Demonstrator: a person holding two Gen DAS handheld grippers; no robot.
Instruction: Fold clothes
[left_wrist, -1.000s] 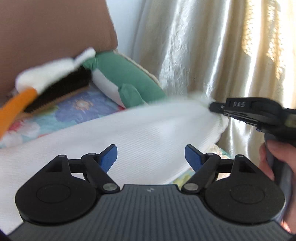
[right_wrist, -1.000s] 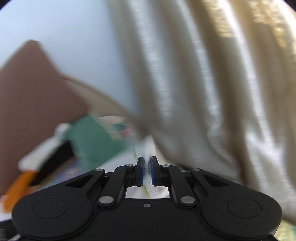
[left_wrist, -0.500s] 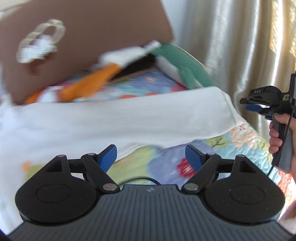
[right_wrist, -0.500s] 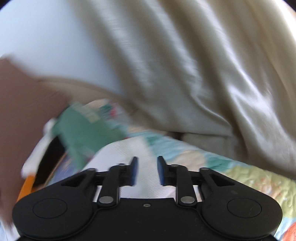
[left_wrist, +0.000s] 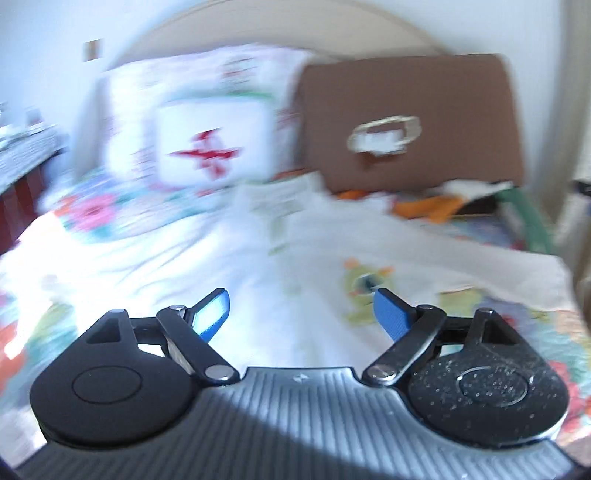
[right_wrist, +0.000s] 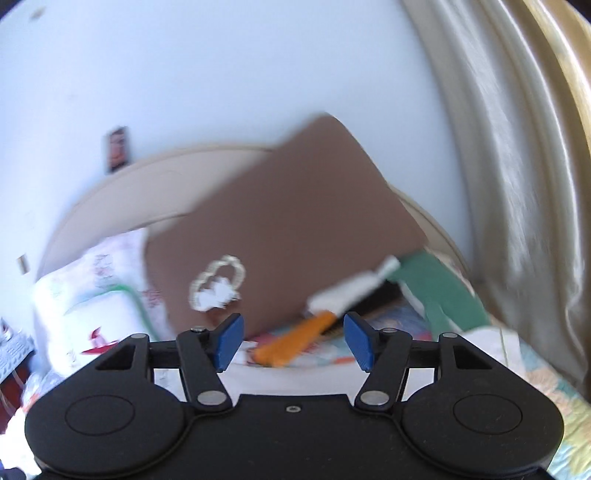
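Observation:
A white garment (left_wrist: 388, 251) with a green and orange cartoon print lies spread on the floral quilt (left_wrist: 554, 332), ahead of my left gripper (left_wrist: 301, 314), which is open and empty just above it. My right gripper (right_wrist: 291, 345) is open and empty, raised over the bed; a strip of the white garment (right_wrist: 295, 380) shows just below its fingers. Both views are blurred.
A brown cardboard box (right_wrist: 288, 236) with a torn handle hole stands at the headboard. Orange, white, black and green clothes (right_wrist: 332, 321) lie piled before it. A white patterned pillow (left_wrist: 207, 140) is left of the box. A cream curtain (right_wrist: 517, 184) hangs at right.
My right gripper has opened and let go of the white garment, which now lies on the bed. Both views have swung left toward the headboard.

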